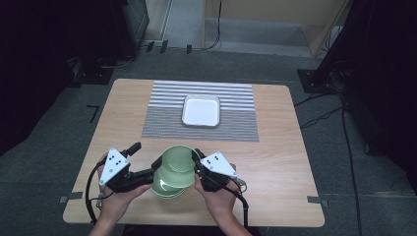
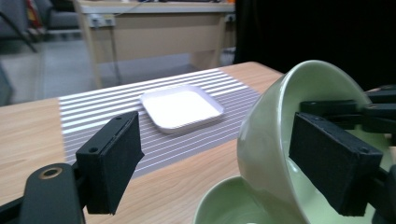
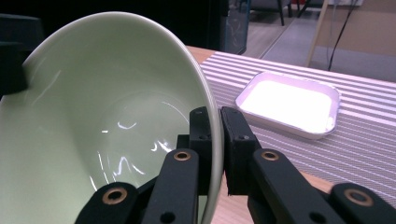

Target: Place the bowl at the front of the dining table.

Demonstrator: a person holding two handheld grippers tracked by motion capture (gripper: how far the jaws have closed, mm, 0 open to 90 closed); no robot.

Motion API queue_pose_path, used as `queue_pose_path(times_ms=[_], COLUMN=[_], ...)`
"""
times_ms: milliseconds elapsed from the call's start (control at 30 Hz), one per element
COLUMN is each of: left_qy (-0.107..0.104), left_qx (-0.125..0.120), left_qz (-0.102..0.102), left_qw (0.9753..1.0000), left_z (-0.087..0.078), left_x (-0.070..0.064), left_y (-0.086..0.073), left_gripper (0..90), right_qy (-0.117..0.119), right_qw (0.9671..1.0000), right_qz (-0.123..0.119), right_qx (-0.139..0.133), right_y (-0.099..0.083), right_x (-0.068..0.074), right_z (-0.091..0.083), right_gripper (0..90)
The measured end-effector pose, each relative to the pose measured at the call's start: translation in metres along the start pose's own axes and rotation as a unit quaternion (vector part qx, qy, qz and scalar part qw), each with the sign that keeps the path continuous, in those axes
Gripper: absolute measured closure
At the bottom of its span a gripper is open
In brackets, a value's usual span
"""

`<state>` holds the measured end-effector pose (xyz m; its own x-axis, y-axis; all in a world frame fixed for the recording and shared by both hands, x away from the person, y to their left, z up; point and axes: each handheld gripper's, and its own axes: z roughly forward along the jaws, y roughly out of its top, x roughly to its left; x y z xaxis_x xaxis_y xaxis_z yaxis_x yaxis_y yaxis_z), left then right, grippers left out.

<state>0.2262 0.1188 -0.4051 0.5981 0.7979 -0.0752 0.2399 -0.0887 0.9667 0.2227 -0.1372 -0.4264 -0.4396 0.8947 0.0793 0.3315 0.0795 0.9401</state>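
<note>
A pale green bowl (image 1: 178, 161) (image 2: 275, 135) (image 3: 102, 116) is tilted up above a second green bowl (image 1: 164, 189) (image 2: 224, 207) that rests on the wooden table near its front edge. My right gripper (image 1: 198, 157) (image 3: 219, 123) is shut on the tilted bowl's right rim, one jaw inside and one outside. My left gripper (image 1: 145, 155) (image 2: 217, 140) stands wide open at the bowl's left side. One of its jaws reaches inside the bowl and the other stays well clear outside the wall.
A white square dish (image 1: 201, 110) (image 2: 181, 107) (image 3: 289, 102) lies on a grey striped mat (image 1: 167, 123) at the middle back of the table (image 1: 280, 162). Bare wood lies to either side of my hands. Cables and dark stands ring the floor beyond.
</note>
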Motion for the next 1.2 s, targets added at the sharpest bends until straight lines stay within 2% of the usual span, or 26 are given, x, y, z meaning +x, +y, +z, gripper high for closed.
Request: queue_pose_path(times_ms=[67, 200, 233, 300, 467, 500, 600, 633, 700, 767, 833, 900, 1033, 1200], left_qy=[0.000, 0.002, 0.013, 0.018, 0.044, 0.053, 0.078, 0.093, 0.102, 0.101, 0.101, 0.102, 0.124, 0.161], left_qx=[-0.004, -0.008, -0.010, -0.007, 0.008, 0.015, 0.034, 0.052, 0.072, 0.091, 0.113, 0.138, 0.187, 0.229], left_qz=[-0.015, -0.037, -0.046, -0.051, -0.068, -0.077, -0.084, -0.086, -0.092, -0.115, -0.129, -0.144, -0.146, -0.119], left_qw=[0.9999, 0.9993, 0.9988, 0.9985, 0.9966, 0.9955, 0.9929, 0.9906, 0.9880, 0.9841, 0.9799, 0.9745, 0.9634, 0.9525], left_z=[-0.002, -0.007, -0.010, -0.011, -0.014, -0.014, -0.013, -0.011, -0.008, -0.004, 0.000, 0.005, 0.015, 0.023], left_x=[0.006, 0.018, 0.026, 0.030, 0.055, 0.062, 0.076, 0.083, 0.090, 0.099, 0.105, 0.110, 0.114, 0.114], left_y=[0.002, 0.003, 0.004, 0.004, -0.001, -0.004, -0.014, -0.019, -0.026, -0.035, -0.042, -0.050, -0.065, -0.079], left_gripper=[10.4, 8.5, 8.2, 0.7, 0.0, 0.0, 0.0, 0.0, 0.0, 0.0, 0.0, 0.0, 0.0, 0.0], right_qy=[-0.003, -0.009, -0.012, -0.013, -0.018, -0.018, -0.021, -0.022, -0.023, -0.023, -0.025, -0.025, -0.027, -0.029], right_qw=[1.0000, 0.9999, 0.9998, 0.9998, 0.9996, 0.9996, 0.9995, 0.9995, 0.9994, 0.9994, 0.9993, 0.9993, 0.9992, 0.9990], right_qz=[0.002, 0.008, 0.011, 0.013, 0.020, 0.020, 0.022, 0.023, 0.024, 0.025, 0.025, 0.026, 0.029, 0.033], right_qx=[-0.005, -0.007, -0.008, -0.009, -0.011, -0.011, -0.011, -0.011, -0.010, -0.009, -0.009, -0.010, -0.008, -0.009], right_y=[0.001, 0.004, 0.004, 0.005, 0.006, 0.006, 0.007, 0.007, 0.007, 0.007, 0.007, 0.007, 0.007, 0.007], right_x=[-0.003, -0.009, -0.012, -0.013, -0.019, -0.020, -0.022, -0.023, -0.024, -0.025, -0.026, -0.027, -0.030, -0.033], right_z=[-0.001, -0.003, -0.003, -0.004, -0.006, -0.006, -0.007, -0.006, -0.006, -0.006, -0.006, -0.006, -0.006, -0.007], right_gripper=[84.3, 84.3, 84.4, 84.4, 84.3, 84.4, 84.3, 84.3, 84.4, 84.4, 84.3, 84.4, 84.3, 84.3])
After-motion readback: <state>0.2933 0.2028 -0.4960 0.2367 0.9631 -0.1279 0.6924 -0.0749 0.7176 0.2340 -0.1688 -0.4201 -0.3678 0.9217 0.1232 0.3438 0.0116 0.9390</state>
